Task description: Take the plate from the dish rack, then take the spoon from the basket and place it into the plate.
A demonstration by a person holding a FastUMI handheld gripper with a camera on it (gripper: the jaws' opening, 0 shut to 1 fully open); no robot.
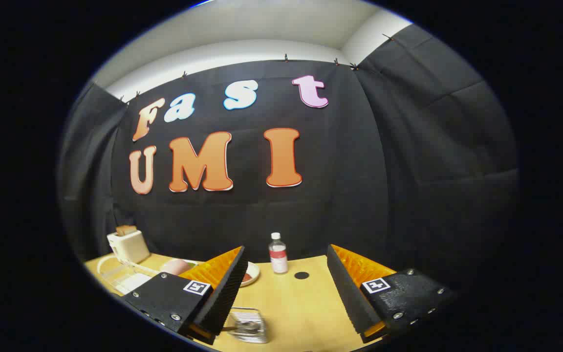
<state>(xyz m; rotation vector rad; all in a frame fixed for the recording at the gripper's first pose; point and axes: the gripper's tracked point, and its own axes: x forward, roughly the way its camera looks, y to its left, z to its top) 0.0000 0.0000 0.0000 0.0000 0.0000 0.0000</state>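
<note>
Gripper [284,288] open, empty; spoon [248,326] in basket [257,335] beside left finger.

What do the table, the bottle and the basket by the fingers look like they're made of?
Table: likely wood or laminate, pale and smooth. Bottle: probably clear plastic, with a white cap. Basket: seemingly shiny metal wire, glinting between the open gripper's fingers.
</note>
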